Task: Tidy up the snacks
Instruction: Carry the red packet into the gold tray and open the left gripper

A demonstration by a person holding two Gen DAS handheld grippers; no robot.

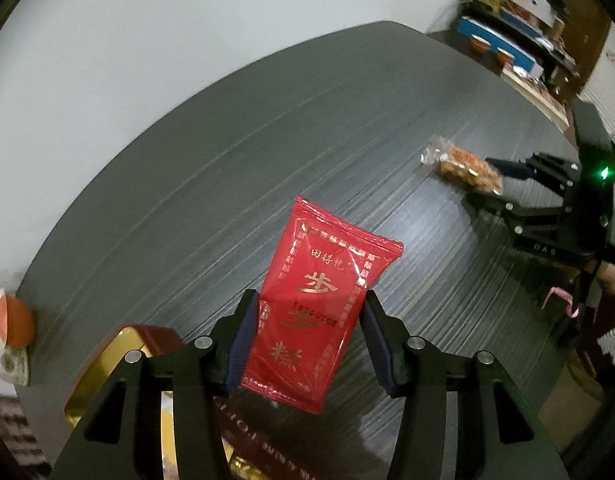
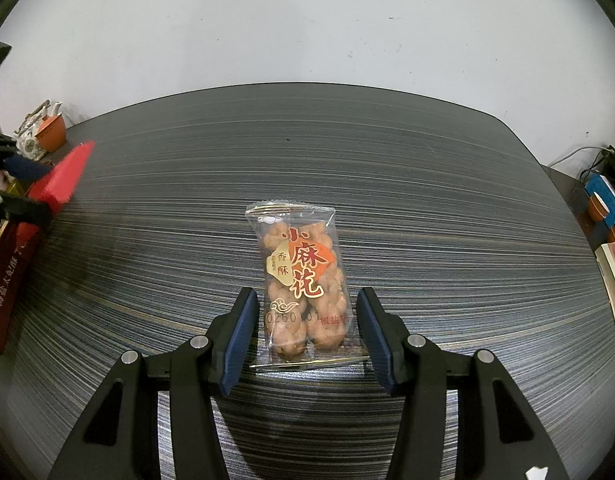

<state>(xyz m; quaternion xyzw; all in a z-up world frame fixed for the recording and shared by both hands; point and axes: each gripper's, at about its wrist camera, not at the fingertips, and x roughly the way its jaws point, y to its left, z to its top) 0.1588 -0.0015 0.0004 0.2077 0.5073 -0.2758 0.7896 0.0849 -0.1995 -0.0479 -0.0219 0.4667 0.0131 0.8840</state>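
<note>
My left gripper (image 1: 310,300) is shut on a red snack packet (image 1: 327,264) with gold characters and holds it up above the dark striped table (image 1: 227,160). In the right wrist view that red packet (image 2: 63,176) shows at the far left, between the left gripper's fingers (image 2: 23,170). A clear packet of fried dough twists (image 2: 301,276) lies flat on the table. My right gripper (image 2: 305,296) straddles its near half, open, with a narrow gap at each pad. In the left wrist view this packet (image 1: 463,168) lies at the right, with the right gripper (image 1: 493,184) around it.
A dark red box (image 2: 7,272) with a gold tin (image 1: 119,352) lies at the table's left edge, under the left gripper. A teapot and an orange cup (image 2: 47,132) stand at the far left corner. Stacked boxes and books (image 1: 507,20) crowd a side surface to the right.
</note>
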